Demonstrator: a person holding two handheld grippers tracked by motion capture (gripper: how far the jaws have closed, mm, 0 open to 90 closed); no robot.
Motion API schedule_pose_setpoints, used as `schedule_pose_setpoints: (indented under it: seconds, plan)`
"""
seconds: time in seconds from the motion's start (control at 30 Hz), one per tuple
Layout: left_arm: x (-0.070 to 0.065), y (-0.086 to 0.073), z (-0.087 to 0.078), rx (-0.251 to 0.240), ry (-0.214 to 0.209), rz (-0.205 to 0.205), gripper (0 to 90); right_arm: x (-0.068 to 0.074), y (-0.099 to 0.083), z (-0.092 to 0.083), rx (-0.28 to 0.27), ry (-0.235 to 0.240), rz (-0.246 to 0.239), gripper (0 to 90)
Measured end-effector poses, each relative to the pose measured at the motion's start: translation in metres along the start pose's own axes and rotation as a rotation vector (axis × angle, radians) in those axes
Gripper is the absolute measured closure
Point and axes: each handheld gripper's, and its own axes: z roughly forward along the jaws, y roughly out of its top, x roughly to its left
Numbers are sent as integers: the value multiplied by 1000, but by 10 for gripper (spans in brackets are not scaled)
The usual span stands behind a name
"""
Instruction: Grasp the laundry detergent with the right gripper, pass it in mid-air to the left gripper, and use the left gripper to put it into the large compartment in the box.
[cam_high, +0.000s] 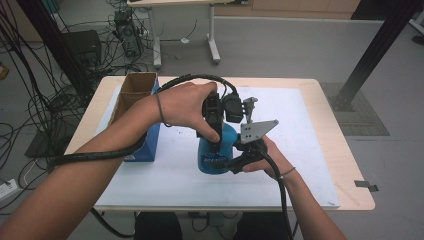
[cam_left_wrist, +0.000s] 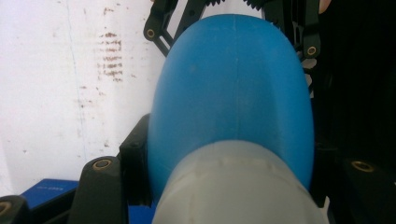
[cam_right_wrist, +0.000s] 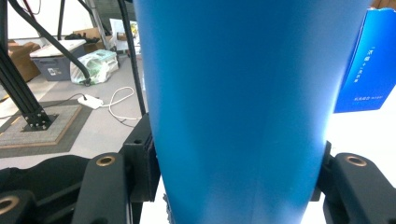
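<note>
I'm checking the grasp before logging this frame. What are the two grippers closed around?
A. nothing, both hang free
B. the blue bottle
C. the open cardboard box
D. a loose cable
B: the blue bottle stands between the jaws of the left gripper from above and the right gripper from the side.

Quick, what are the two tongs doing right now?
Left tongs: closed on the top of the blue bottle.
Right tongs: closed on the blue bottle's lower body.

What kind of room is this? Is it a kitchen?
No, probably a lab or workshop: tangled cables cover the grey floor, black metal frame posts stand around the table, and storage boxes sit nearby.
</note>
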Motion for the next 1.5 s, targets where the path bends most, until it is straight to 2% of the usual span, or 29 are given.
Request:
schedule_pose_setpoints:
  seconds: [0.17, 0.3, 0.47, 0.9, 1.5]
  plan:
    - [0, -1, 0, -7, 5, -5, 380, 1, -3, -1, -8, -11, 25, 216]
    - [0, -1, 1, 0, 6, -8, 380, 4, -7, -2, -18, -36, 45, 112]
    - [1, -2, 0, -7, 2, -11, 380, 2, -9, -4, -28, -31, 57, 35]
    - [2, -3, -1, -8, 1, -15, 380, 7, -11, -19, -20, -64, 48, 40]
    - [2, -7, -1, -7, 1, -28, 380, 18, -24, -67, -4, -142, 78, 42]
